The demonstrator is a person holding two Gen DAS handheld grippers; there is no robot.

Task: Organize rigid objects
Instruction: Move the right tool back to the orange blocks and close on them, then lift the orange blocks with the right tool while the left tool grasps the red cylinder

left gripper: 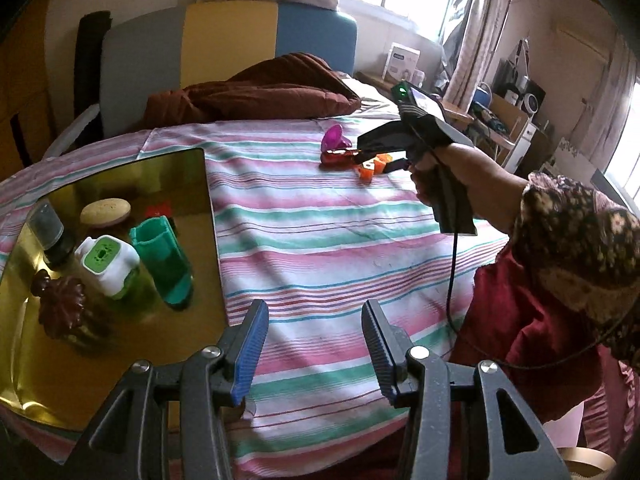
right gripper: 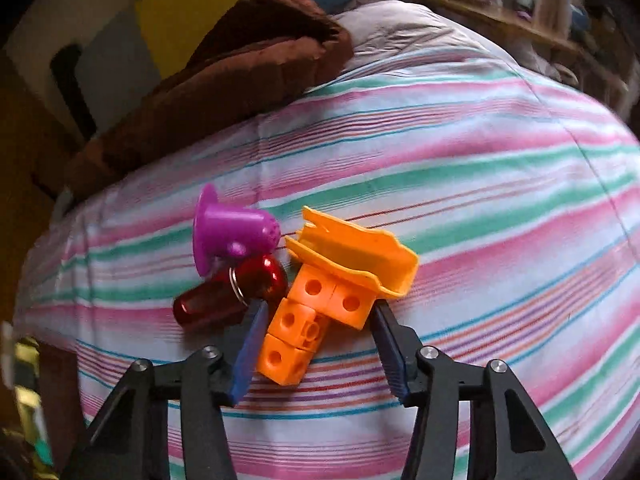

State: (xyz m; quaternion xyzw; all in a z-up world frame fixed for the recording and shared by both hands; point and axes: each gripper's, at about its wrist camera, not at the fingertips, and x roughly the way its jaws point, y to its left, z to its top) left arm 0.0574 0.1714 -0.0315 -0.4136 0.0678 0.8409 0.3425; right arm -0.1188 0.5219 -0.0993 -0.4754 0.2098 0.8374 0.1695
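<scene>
Right wrist: right gripper (right gripper: 316,312) clamped on orange toy (right gripper: 320,304) | left gripper (left gripper: 314,316) apart (no writing legible)

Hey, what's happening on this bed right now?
A person is tidying small items with a handheld gripper in each hand. The right gripper straddles an orange block toy on the striped sheet, beside a purple cup-shaped piece and a dark red capsule; a firm grip isn't clear. The left gripper hangs open and empty by a gold tray already holding bottles and a teal container.
</scene>
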